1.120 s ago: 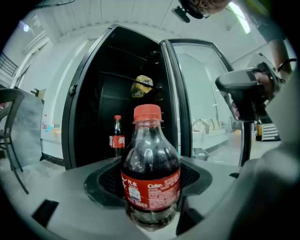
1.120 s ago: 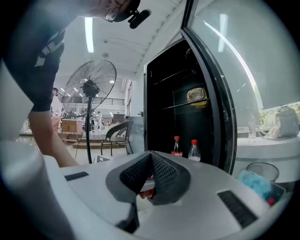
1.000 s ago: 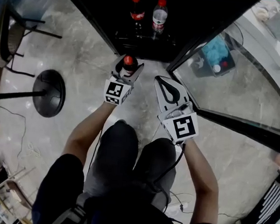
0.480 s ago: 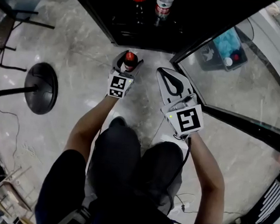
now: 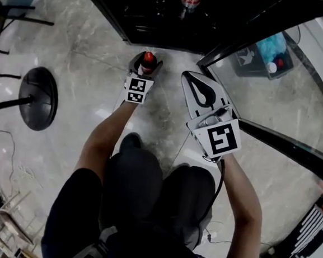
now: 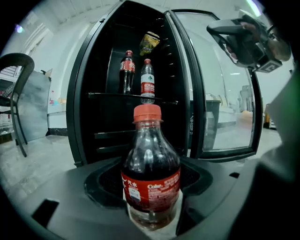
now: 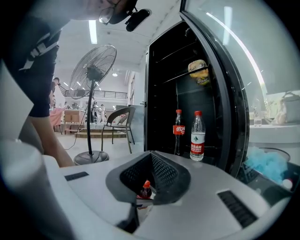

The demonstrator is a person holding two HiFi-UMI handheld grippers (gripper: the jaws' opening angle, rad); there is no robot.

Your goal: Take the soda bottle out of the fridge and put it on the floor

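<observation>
Upright dark soda bottle [image 6: 151, 159], red-capped, red-labelled

Soda bottles, two: first soda bottle [image 6: 151, 173] outside the fridge [image 6: 75, 93], second soda bottle [image 6: 127, 70] on its shelf. Water bottle [image 6: 148, 80], one. Snack bag [image 6: 149, 43], one. Pedestal fan [image 7: 93, 70], one. Chair [image 7: 121, 123], one.

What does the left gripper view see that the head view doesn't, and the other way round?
Only the left gripper view shows the yellow snack bag high in the fridge. Only the head view shows the fan's round base and the person's legs. Both show the soda bottle held upright in the left gripper jaws, the open fridge, and the water bottle inside it.
</observation>
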